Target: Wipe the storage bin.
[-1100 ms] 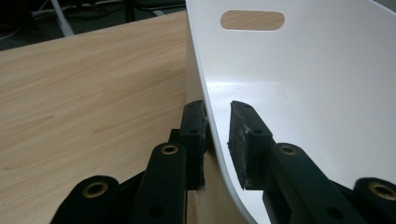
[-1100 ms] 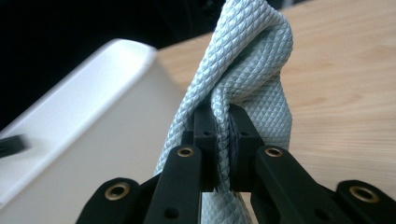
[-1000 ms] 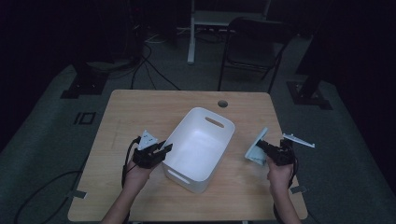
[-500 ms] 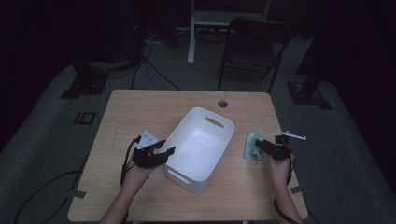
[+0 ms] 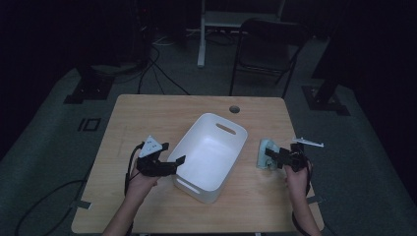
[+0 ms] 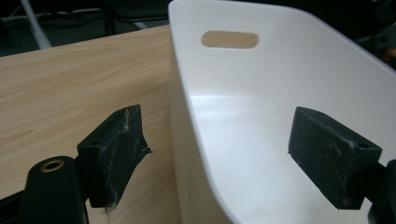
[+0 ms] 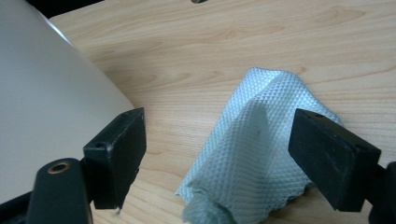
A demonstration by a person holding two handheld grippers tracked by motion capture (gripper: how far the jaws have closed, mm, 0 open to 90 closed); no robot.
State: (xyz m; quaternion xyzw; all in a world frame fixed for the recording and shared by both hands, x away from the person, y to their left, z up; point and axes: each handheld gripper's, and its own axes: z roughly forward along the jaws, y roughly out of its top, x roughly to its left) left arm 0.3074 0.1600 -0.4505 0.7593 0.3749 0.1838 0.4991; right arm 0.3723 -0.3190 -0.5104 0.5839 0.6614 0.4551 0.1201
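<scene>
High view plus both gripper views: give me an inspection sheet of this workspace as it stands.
Surface: wooden table, round hole near the far edge.
Job's things: white bin at centre, nothing inside; pale cloth crumpled on the table to its right.
Clutter: nothing seen.
Grippers: left claw open, straddling the bin's near wall, pads off it; right claw open around the cloth, which lies loose. Both have just been opening.
Cables: one trails from each gripper; more lie on the floor beyond the table.
Surroundings: dark room, folding chair behind the table, stand bases on the floor.
</scene>
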